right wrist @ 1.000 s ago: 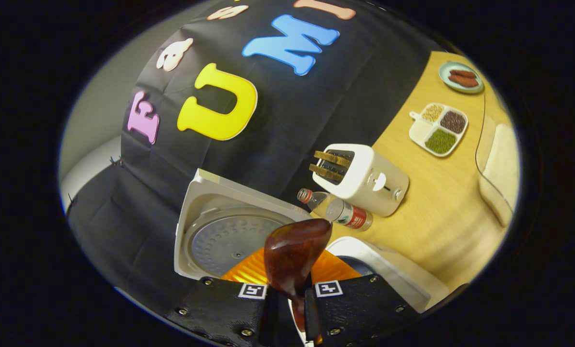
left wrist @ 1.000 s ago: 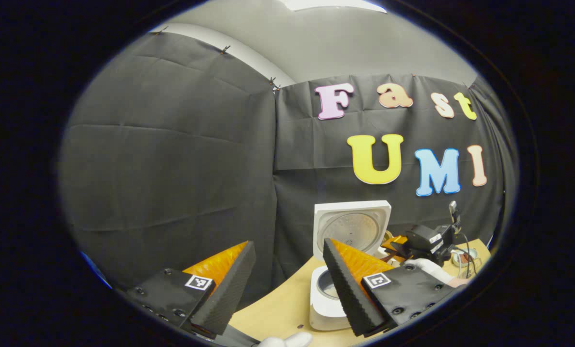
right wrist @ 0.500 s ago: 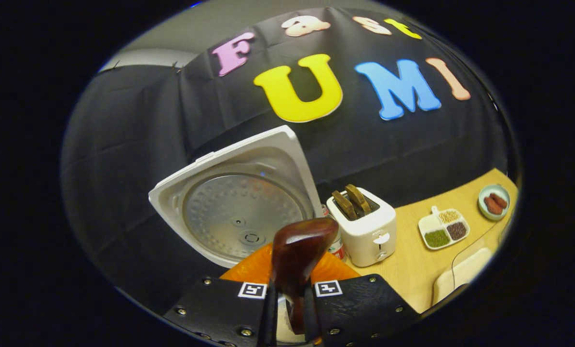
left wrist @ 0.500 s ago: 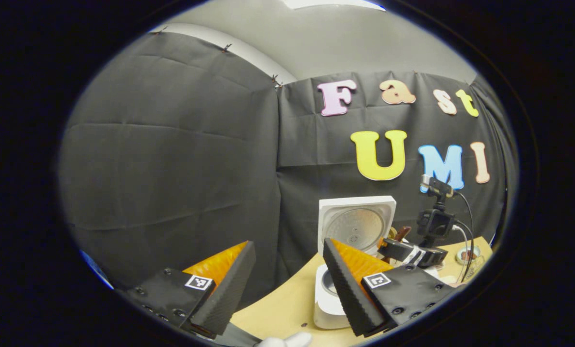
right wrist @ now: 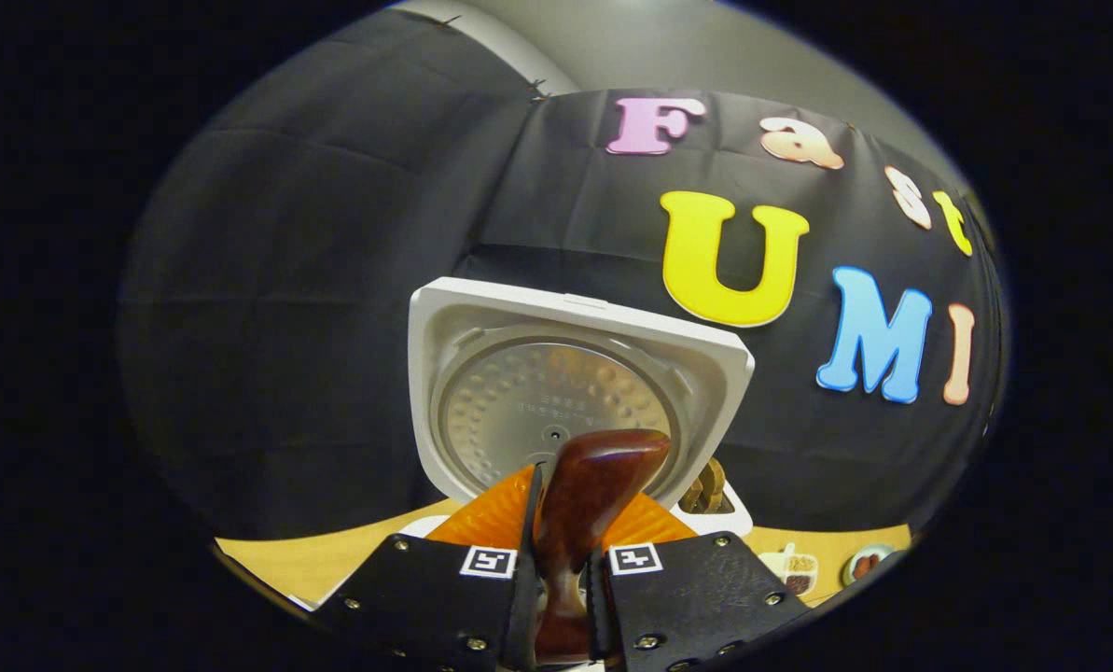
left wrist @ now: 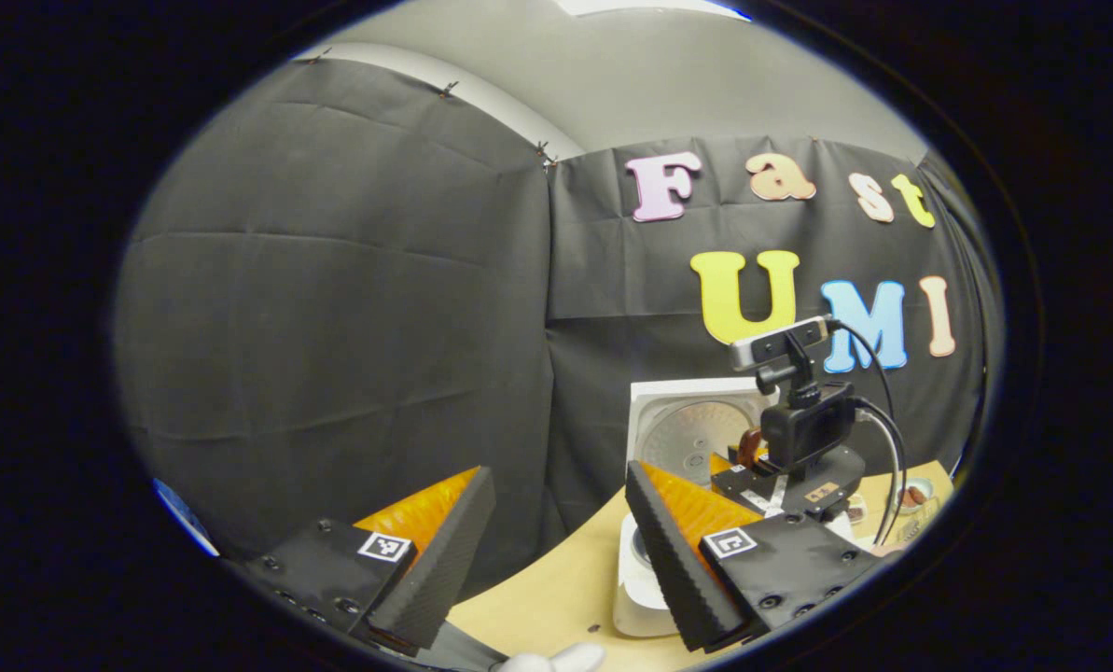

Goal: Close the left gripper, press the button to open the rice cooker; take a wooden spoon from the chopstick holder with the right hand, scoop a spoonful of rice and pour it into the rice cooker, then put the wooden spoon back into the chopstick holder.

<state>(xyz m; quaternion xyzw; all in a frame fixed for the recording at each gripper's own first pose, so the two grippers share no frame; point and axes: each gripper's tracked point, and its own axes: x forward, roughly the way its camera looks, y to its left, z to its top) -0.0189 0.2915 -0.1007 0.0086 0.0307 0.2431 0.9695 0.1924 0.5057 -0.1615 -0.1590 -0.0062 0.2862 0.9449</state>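
Levelled since a second ago, my right gripper (right wrist: 561, 569) pinches the wooden spoon (right wrist: 586, 504) at the rice cooker's (right wrist: 570, 392) six o'clock, pour seemingly done, left gripper (left wrist: 556, 551) spread.

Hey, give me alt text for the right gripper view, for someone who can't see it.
The right claw is shut on a dark wooden spoon, its bowl raised in front of the white rice cooker's open lid. Behind stand the black cloth wall and, lower right, a wooden table with small dishes.

Toaster (right wrist: 713, 499) with toast — sectioned grain dish (right wrist: 792, 566) on table (right wrist: 313, 560)
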